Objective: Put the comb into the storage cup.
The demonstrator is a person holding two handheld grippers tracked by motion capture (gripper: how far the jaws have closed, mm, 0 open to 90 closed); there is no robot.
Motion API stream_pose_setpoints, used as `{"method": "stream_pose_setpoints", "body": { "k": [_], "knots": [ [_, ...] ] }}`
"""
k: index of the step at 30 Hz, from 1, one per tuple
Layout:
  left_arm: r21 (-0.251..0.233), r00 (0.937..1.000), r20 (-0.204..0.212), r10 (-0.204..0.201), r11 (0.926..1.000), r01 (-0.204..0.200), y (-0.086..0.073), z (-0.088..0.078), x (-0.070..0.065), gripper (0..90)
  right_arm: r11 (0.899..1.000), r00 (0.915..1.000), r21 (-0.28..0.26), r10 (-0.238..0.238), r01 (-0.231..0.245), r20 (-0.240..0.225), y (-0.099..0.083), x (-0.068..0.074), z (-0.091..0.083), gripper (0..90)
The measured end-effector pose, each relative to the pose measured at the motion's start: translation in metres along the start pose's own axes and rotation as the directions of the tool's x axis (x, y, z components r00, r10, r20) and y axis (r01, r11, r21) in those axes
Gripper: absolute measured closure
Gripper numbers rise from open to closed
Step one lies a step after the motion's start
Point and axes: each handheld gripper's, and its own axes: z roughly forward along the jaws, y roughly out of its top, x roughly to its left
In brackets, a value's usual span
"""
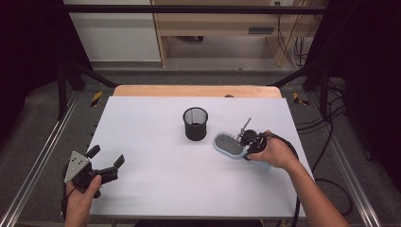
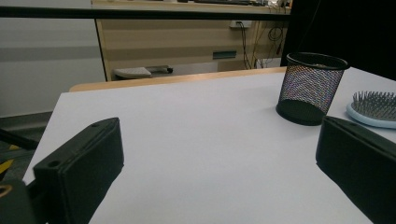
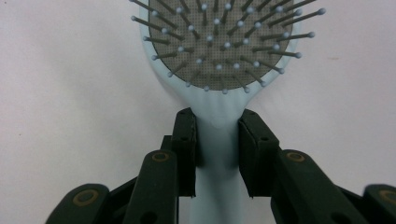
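the high view looks from above the person's side, forward and down on the white rectangular table [image 1: 156, 189], and far enough to take in the floor and wooden furniture behind. the left gripper view sits low near the table's left front part and faces level across it to the black wire mesh cup [image 2: 310, 88], which the high view shares. the right gripper view looks very near along its jaws at the light blue plastic hairbrush [image 3: 217, 46], also shared with both others.

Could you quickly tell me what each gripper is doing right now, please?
Left gripper: open, holding nothing.
Right gripper: closed on the hairbrush handle.
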Motion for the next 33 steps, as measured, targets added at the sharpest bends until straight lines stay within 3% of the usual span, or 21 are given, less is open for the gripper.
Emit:
{"method": "stream_pose_setpoints", "body": {
  "k": [4,11,13,16,17,22,23,25,26,27,28,29,30,31,32,33],
  "knots": [
    [0.001,1.0,0.0,0.001,1.0,-0.001,0.0,0.0,0.0,0.9,1.0,0.9995,-0.017,0.01,-0.01,0.03,-0.002,-0.002,-0.003,70.0],
    [0.003,1.0,-0.001,0.0,1.0,0.0,0.0,0.001,0.0,0.9,0.997,0.9984,-0.073,0.043,-0.04,0.038,-0.004,-0.005,-0.013,70.0],
    [0.003,1.0,-0.001,0.001,1.0,-0.001,0.0,0.001,0.0,0.9,0.994,0.9973,-0.098,0.058,-0.053,0.045,-0.005,-0.006,-0.017,70.0],
    [0.003,1.0,-0.002,0.001,1.0,-0.001,0.0,0.0,0.0,0.9,0.981,0.9941,-0.177,0.092,-0.081,0.057,-0.008,-0.007,-0.028,70.0],
    [0.003,1.0,-0.002,0.001,1.0,-0.001,0.0,0.0,0.0,1.0,0.981,0.9941,-0.177,0.092,-0.081,0.057,-0.008,-0.007,-0.028,70.0],
    [0.003,1.0,-0.001,0.004,1.0,-0.004,0.0,0.0,0.0,0.9,0.952,0.9889,-0.292,0.12,-0.09,0.087,-0.005,-0.004,-0.04,70.0],
    [0.003,1.0,-0.001,0.004,1.0,-0.004,0.0,0.0,0.0,0.9,0.952,0.9889,-0.292,0.12,-0.09,0.087,-0.005,-0.004,-0.04,70.0],
    [0.003,1.0,-0.001,0.003,1.0,-0.003,0.0,0.0,0.0,0.9,0.941,0.9867,-0.326,0.128,-0.09,0.099,-0.004,-0.002,-0.044,70.0],
    [0.002,1.0,-0.002,0.003,1.0,-0.003,0.0,0.0,0.0,0.9,0.926,0.9855,-0.365,0.137,-0.092,0.1,-0.003,-0.001,-0.046,70.0],
    [0.002,1.0,-0.002,0.003,1.0,-0.003,0.0,0.0,0.0,1.0,0.918,0.9847,-0.385,0.143,-0.094,0.1,-0.002,-0.001,-0.046,70.0],
    [0.002,1.0,-0.002,0.003,1.0,-0.003,0.0,0.0,0.0,1.0,0.918,0.9847,-0.385,0.143,-0.094,0.1,-0.002,-0.001,-0.046,70.0],
    [0.002,1.0,-0.002,0.002,1.0,-0.002,0.0,0.0,0.0,0.9,0.91,0.9834,-0.403,0.151,-0.098,0.101,-0.002,0.0,-0.047,70.0],
    [0.002,1.0,-0.004,0.002,1.0,-0.002,0.0,0.0,0.0,0.9,0.891,0.9812,-0.441,0.168,-0.109,0.096,0.0,0.001,-0.048,70.0],
    [0.001,1.0,-0.005,0.002,1.0,-0.002,0.0,0.0,0.001,0.9,0.891,0.9812,-0.441,0.168,-0.109,0.096,0.0,0.001,-0.048,70.0],
    [0.001,1.0,-0.006,0.001,1.0,-0.001,0.0,0.0,0.001,1.0,0.875,0.9794,-0.47,0.182,-0.12,0.088,0.002,0.003,-0.048,70.0],
    [0.0,1.0,-0.007,-0.001,1.0,0.001,0.0,0.0,0.001,1.0,0.868,0.9789,-0.482,0.186,-0.123,0.085,0.003,0.004,-0.049,70.0]
  ]
}}
